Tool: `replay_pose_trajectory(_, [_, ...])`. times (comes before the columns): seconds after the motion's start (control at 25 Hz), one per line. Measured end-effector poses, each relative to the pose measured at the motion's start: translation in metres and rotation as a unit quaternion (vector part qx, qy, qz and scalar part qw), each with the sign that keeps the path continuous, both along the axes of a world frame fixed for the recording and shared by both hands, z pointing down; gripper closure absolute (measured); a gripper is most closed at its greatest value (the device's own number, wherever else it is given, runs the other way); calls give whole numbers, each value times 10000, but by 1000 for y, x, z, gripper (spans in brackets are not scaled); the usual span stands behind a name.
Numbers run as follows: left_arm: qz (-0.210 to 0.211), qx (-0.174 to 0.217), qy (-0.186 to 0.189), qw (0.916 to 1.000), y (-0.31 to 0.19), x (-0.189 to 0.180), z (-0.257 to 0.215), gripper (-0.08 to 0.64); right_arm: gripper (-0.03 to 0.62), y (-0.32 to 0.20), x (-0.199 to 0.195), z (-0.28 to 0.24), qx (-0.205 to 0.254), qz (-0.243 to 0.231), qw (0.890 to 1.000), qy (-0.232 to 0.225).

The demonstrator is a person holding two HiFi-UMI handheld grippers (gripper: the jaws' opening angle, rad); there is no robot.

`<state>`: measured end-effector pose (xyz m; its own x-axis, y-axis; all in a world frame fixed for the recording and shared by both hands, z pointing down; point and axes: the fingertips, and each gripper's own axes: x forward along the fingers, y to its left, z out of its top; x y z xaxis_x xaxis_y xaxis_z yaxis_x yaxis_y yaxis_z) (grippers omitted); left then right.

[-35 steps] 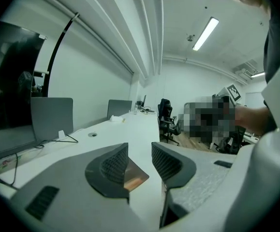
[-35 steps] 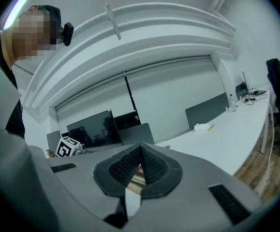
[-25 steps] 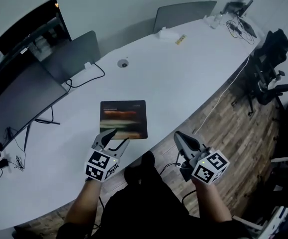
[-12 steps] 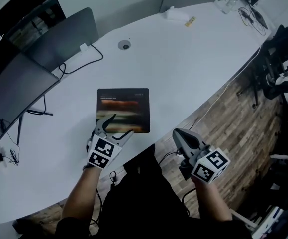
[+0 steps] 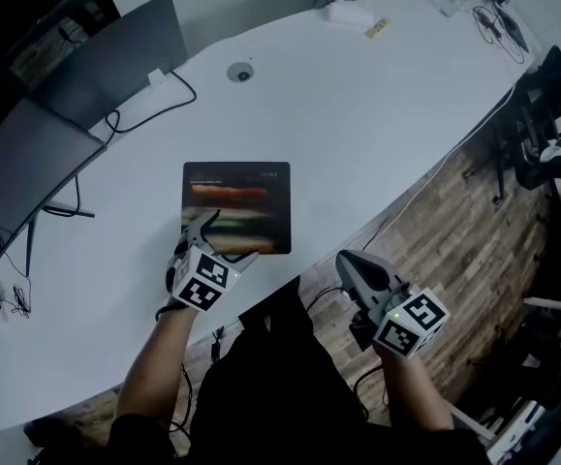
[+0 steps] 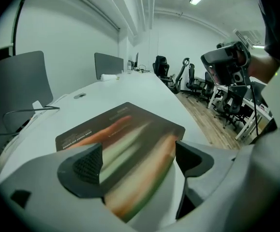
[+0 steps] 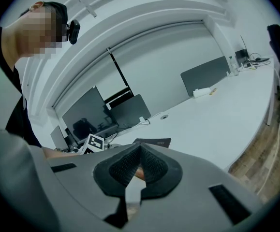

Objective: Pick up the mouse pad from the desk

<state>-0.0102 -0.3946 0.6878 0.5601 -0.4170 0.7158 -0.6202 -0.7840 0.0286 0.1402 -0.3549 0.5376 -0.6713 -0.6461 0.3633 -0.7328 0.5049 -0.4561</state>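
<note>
The dark mouse pad (image 5: 236, 206) with blurred red and green streaks lies flat on the white desk (image 5: 377, 114), near its front edge. My left gripper (image 5: 224, 240) points down at the pad's near edge. Its jaws are opening and straddle that edge without pressing on it. In the left gripper view the mouse pad (image 6: 125, 139) fills the gap of the left gripper (image 6: 140, 161). My right gripper (image 5: 346, 263) hangs off the desk's edge over the floor, to the right of the pad, shut and empty. In the right gripper view the right gripper (image 7: 140, 163) has its pads touching, and the mouse pad (image 7: 152, 142) lies beyond.
Two dark monitors (image 5: 115, 61) (image 5: 18, 182) with a black cable (image 5: 149, 114) stand along the desk's left side. A round grommet (image 5: 240, 72) and a white box (image 5: 343, 10) lie farther back. Office chairs (image 5: 551, 114) stand on the wooden floor (image 5: 454, 221) at right.
My left gripper has come down and forward onto the pad's near edge, and its jaws have spread wider. The right gripper has sunk a little and stays shut.
</note>
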Motion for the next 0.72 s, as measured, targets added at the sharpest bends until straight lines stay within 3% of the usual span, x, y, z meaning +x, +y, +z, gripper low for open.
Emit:
replay_pose_trajectory(0.28, [357,-32,-392,9986,-5,1,15,67,588,-3,2,4,-52,-4,10000,-3])
replay_pose_trajectory(0.52, [585,-450,-338,9967,-11,1,17,37,588,-8,4,8,-96,-17,10000,-3])
replay_pose_trajectory(0.72, [663,-482,-374,9959,-11,1,20,32,588,-10,6,10,-106,-1,9999,10])
